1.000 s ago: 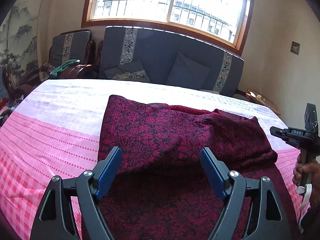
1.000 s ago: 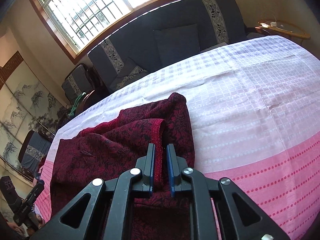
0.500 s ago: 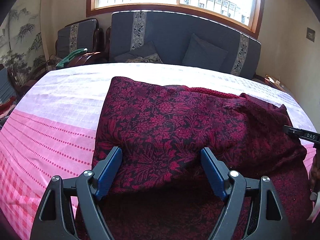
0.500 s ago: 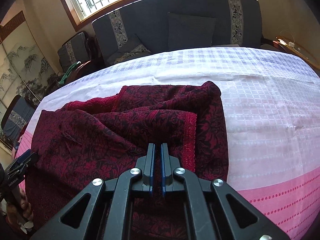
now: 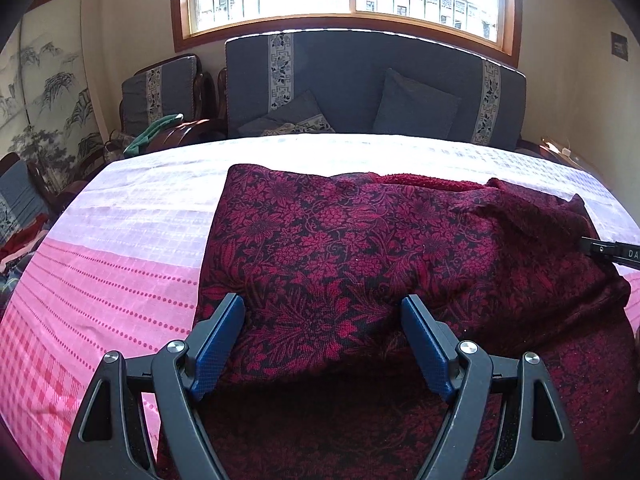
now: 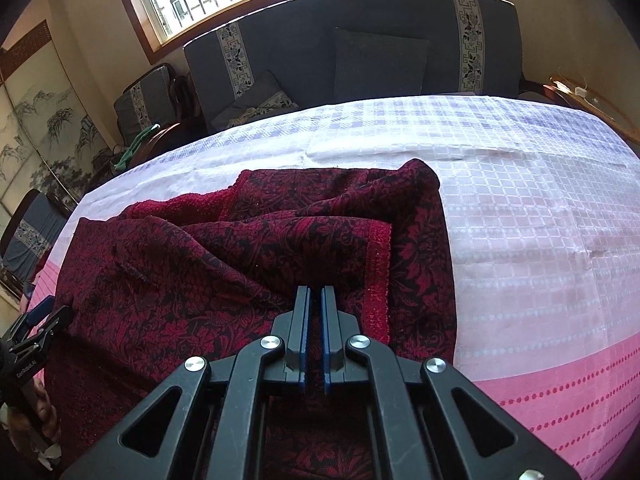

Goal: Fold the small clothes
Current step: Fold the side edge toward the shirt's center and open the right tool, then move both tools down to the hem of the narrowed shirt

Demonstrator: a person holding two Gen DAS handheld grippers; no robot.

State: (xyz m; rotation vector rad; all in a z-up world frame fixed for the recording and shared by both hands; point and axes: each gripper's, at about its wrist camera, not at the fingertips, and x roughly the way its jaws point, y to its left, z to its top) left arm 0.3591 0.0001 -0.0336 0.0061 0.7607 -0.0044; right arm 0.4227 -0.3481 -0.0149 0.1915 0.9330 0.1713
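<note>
A dark red garment with a black floral pattern lies partly folded on the pink and white checked cloth. My left gripper hangs open over its near left part, with the near edge of a folded layer between the blue pads, which do not press on it. In the right wrist view the garment is bunched, with a bright red hem just right of my right gripper. Its jaws are shut, pinching a fold of the fabric. The left gripper shows at the far left.
The checked cloth stretches bare to the right of the garment. A dark blue sofa with cushions stands behind under a window, and an armchair at the back left. A hand holds the left gripper's handle.
Both grippers have come lower and closer to the garment. The right jaws have closed from a narrow gap onto the fabric, and the right gripper has rolled level. The left jaws have stayed wide.
</note>
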